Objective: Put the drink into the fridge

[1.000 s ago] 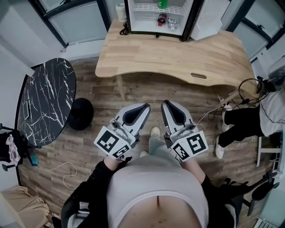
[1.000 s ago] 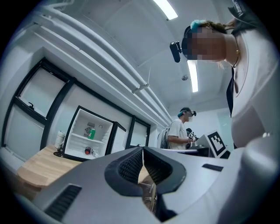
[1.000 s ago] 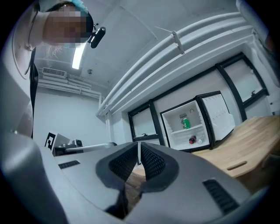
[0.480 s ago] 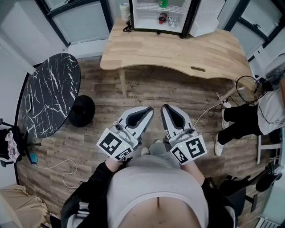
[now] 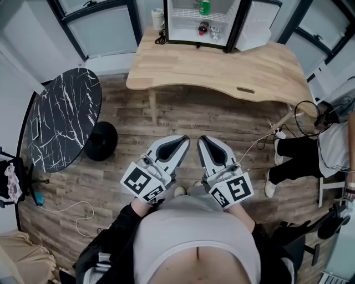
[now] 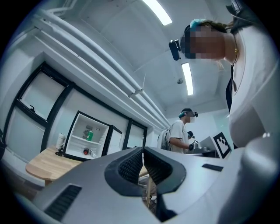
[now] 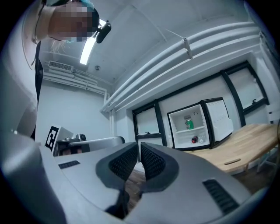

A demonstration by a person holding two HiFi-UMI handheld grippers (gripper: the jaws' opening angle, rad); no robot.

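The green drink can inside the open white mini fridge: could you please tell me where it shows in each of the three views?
Head view: the green drink can at the top edge, right of centre, on the white mini fridge's shelf.
Left gripper view: lower left, inside that fridge.
Right gripper view: right of centre, on the same shelf.
Shared landmark: the light wooden table bearing the fridge.
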